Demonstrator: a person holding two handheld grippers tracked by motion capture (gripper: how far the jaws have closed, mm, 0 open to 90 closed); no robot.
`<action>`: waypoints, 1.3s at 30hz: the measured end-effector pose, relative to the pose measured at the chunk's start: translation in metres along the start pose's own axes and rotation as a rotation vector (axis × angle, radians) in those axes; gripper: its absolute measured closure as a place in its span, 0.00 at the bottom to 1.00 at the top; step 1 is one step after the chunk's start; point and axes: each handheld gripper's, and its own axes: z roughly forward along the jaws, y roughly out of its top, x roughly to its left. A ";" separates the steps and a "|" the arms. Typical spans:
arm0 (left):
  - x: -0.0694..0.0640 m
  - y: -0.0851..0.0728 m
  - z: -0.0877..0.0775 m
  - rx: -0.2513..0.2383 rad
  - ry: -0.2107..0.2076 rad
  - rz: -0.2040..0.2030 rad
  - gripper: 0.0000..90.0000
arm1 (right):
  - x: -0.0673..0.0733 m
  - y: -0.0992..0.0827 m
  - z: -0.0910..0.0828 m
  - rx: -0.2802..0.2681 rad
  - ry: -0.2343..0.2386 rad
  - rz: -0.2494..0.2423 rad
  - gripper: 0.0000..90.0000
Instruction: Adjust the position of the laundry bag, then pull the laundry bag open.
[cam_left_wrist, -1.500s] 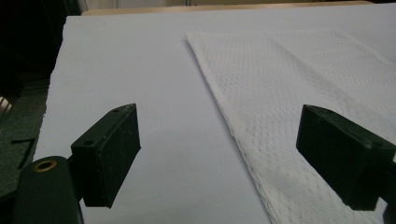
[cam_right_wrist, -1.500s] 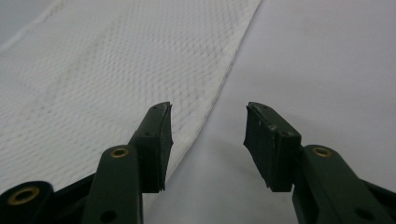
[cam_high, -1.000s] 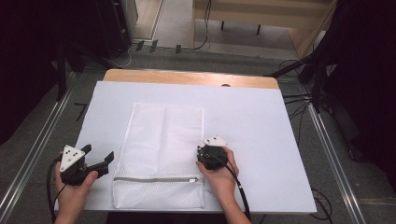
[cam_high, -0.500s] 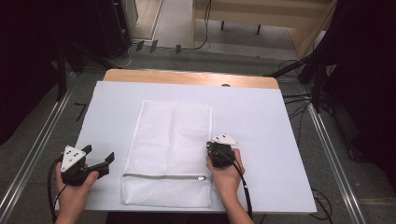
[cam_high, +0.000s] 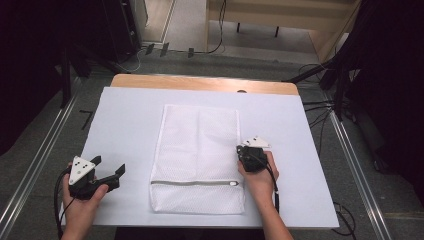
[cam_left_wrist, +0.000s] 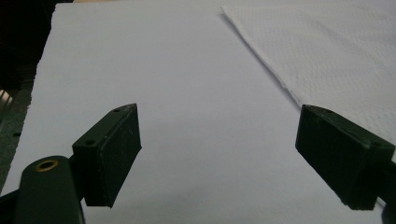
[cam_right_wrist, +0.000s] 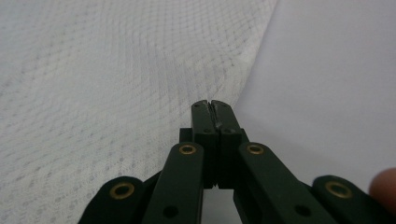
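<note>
We had slid the mesh bag (cam_high: 197, 160) toward the table's (cam_high: 300, 125) right edge with our right gripper (cam_high: 245, 150) pinched on its edge, left gripper (cam_high: 107, 170) wide.

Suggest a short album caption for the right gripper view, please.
Closed black jaws of the right gripper pinch the edge of a white mesh bag on a pale table.

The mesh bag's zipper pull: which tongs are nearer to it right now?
Right. The right tongs sit at the mesh bag's right edge, just beyond the zipper pull. The left tongs are off the bag's left side, over the white sheet.
</note>
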 end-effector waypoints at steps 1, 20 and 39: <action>-0.001 0.000 0.000 -0.001 0.001 -0.003 0.16 | -0.002 0.002 0.002 -0.003 -0.009 -0.006 1.00; -0.016 0.000 0.000 -0.009 -0.084 -0.025 0.29 | -0.023 -0.035 -0.074 -0.074 0.060 0.155 0.44; -0.067 0.004 0.007 0.041 -0.305 0.020 0.52 | 0.000 -0.065 -0.094 -0.021 0.237 0.145 0.37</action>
